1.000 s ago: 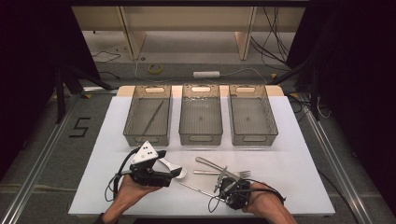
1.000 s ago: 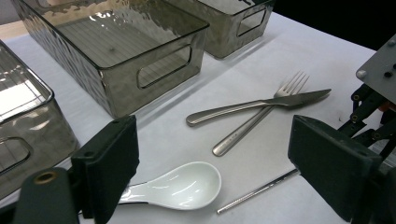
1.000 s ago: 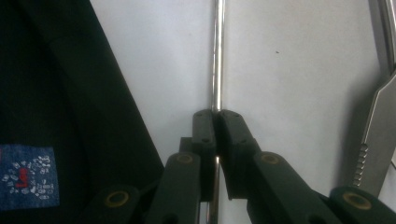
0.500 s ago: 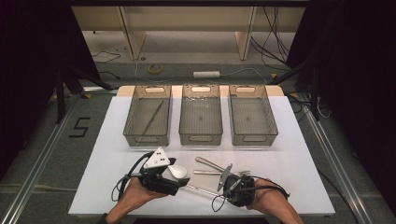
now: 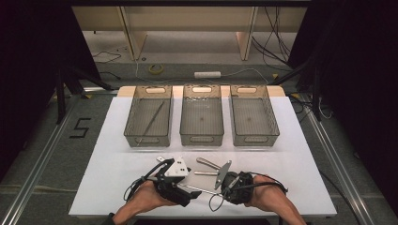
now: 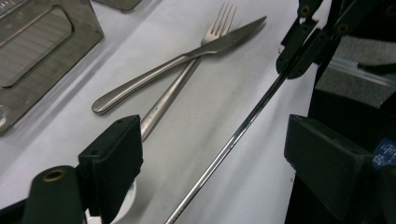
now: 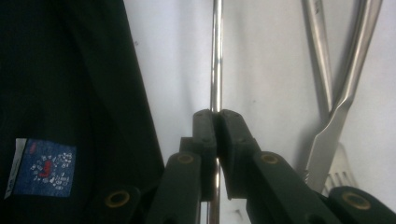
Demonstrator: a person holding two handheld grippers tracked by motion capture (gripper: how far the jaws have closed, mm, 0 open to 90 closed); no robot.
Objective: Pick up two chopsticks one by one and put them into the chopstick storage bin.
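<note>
— Jaws first: how do they stand?
— Right gripper (image 7: 215, 122) has its jaws pressed on a thin steel rod (image 7: 215, 56), which runs straight up between them in the right gripper view. Left gripper (image 6: 212, 154) has its jaws spread wide, one on each side of that same rod (image 6: 233, 137), neither touching it.

— Where is the rod on the desk?
— Near the front edge of the white desk (image 5: 300, 154), slanting between the two hands. In the high view the rod (image 5: 199, 190) runs from the right gripper (image 5: 224, 180) toward the left gripper (image 5: 187, 185) — whether it rests on the desk or is lifted, I cannot tell.

— What else lies close by?
— A knife (image 6: 177, 65) and a fork (image 6: 187, 74), crossed over each other, just beyond the rod. In the right gripper view the knife (image 7: 343, 107) and fork (image 7: 320, 51) lie to the right of the rod, apart from it.

— And farther back?
— Three grey bins in a row. The left bin (image 5: 149, 115) holds one long thin stick lying slantwise; the middle bin (image 5: 202, 114) and right bin (image 5: 254, 114) show bare floors.

— The hands?
— Both forearms come in from the bottom edge, each hand wrapped round its gripper, with black cable trailing.
</note>
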